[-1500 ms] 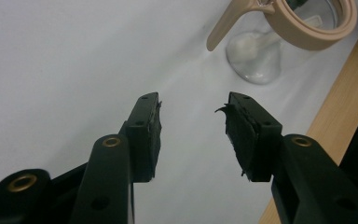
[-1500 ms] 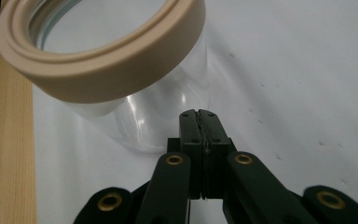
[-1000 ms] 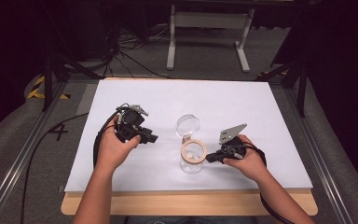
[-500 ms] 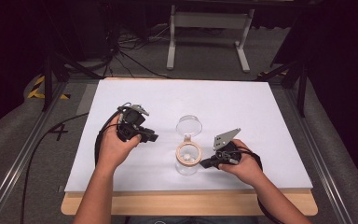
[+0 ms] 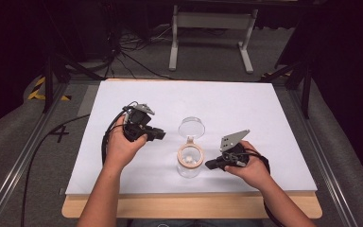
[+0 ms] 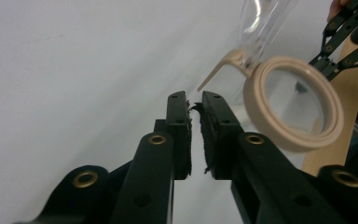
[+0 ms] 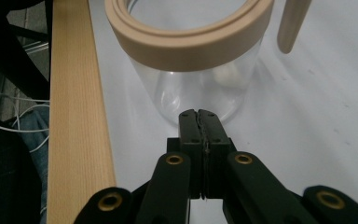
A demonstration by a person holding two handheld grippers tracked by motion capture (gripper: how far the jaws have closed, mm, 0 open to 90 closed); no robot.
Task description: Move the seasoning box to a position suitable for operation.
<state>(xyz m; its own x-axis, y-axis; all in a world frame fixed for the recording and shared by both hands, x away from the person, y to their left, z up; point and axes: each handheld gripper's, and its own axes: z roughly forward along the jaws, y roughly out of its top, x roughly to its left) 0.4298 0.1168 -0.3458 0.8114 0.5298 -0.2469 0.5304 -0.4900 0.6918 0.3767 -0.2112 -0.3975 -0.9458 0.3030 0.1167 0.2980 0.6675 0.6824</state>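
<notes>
Jar [image 5: 189, 163] sits near the front edge of the white tabletop [image 5: 264, 109], roughly in the middle between the two hands — clear glass, with a beige ring around its mouth and a round clear lid [image 5: 191, 126] hinged open and lying behind it. The right tool [image 5: 209, 165] is just beside the jar on its right, tip pointing at the glass; in the right gripper view [image 7: 200, 113] its jaws are clenched tight together with nothing between them, right up near the base of the jar [image 7: 196, 84], though I can't tell if they actually touch it. The left tool [image 5: 162, 135] is off to the jar's left, a bit apart from it. Its jaws have just been closing — in the left gripper view [image 6: 195, 100] there's only a thin slit left between the pads and nothing caught in it, with the beige ring [image 6: 292, 108] off to the side.
</notes>
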